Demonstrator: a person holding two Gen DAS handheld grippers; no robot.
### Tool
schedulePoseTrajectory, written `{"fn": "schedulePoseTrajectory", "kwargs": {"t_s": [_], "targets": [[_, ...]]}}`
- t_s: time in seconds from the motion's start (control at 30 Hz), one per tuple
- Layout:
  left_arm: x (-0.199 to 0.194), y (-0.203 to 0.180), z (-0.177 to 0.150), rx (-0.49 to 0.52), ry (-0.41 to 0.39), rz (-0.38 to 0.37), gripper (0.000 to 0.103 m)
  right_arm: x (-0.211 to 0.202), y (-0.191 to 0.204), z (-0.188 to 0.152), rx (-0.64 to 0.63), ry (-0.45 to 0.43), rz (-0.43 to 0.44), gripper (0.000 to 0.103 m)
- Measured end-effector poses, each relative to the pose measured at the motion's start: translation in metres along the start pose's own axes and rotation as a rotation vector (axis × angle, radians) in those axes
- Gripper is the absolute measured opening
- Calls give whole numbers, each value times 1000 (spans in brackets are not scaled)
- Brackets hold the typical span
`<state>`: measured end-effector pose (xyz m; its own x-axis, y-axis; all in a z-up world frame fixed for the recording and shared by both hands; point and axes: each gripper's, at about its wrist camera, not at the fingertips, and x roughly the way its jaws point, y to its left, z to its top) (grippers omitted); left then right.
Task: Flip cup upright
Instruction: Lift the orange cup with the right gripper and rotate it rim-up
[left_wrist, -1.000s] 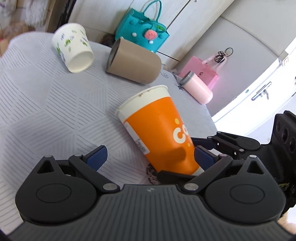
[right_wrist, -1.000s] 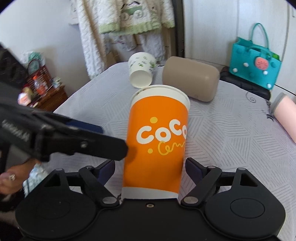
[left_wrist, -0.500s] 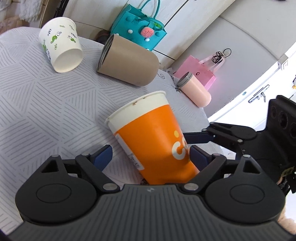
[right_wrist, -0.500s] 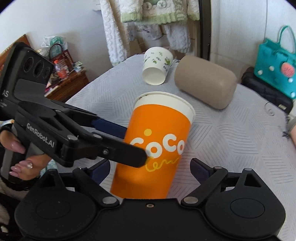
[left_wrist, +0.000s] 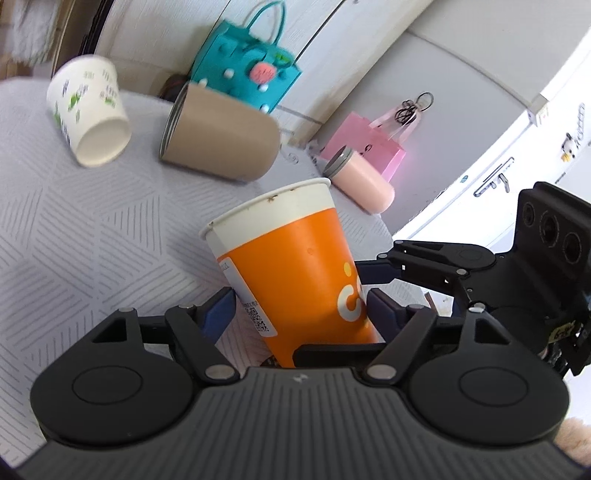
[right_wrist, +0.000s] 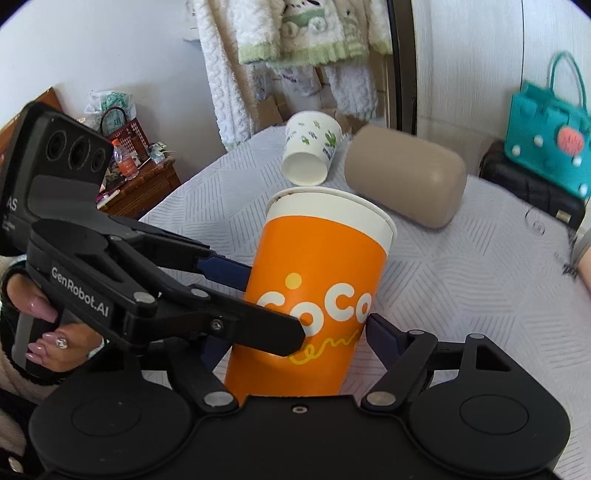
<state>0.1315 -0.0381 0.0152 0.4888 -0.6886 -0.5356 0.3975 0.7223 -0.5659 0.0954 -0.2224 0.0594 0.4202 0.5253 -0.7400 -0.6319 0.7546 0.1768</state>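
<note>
An orange paper cup with a white rim (left_wrist: 295, 273) stands nearly upright, mouth up, on the grey patterned tablecloth (left_wrist: 92, 229); it also shows in the right wrist view (right_wrist: 317, 295). My left gripper (left_wrist: 301, 314) has closed in on the cup's lower part, both blue pads at its sides. My right gripper (right_wrist: 291, 343) straddles the same cup from another side, its right pad touching; its left pad is hidden behind the left gripper's finger (right_wrist: 236, 325). The left gripper's finger presses the cup wall in the right wrist view.
A white cup with green print (left_wrist: 88, 114), a tan cup (left_wrist: 221, 140) and a pink tumbler (left_wrist: 362, 177) lie on their sides further back. A teal bag (left_wrist: 247, 74) and a pink bag (left_wrist: 369, 144) stand beyond the table edge.
The cup has tipped from leaning to nearly upright. My left gripper's fingers have closed onto its lower part. Both grippers have moved in closer.
</note>
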Motion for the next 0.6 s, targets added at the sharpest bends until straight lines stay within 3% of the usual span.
{"fn": "schedulePoseTrajectory", "kwargs": {"t_s": [0.27,0.47,0.6], "targets": [[-27,-14,-7,117,-105,-4,71,-18,14,-9,-53,-138,-79,82],[-35,-38,-9,270,-194,68,70,-19,23,-15,-82,-269,-168,82],[-39,-42,-10,316,-240,91,70,-15,27,-18,-133,-351,-212,82]]}}
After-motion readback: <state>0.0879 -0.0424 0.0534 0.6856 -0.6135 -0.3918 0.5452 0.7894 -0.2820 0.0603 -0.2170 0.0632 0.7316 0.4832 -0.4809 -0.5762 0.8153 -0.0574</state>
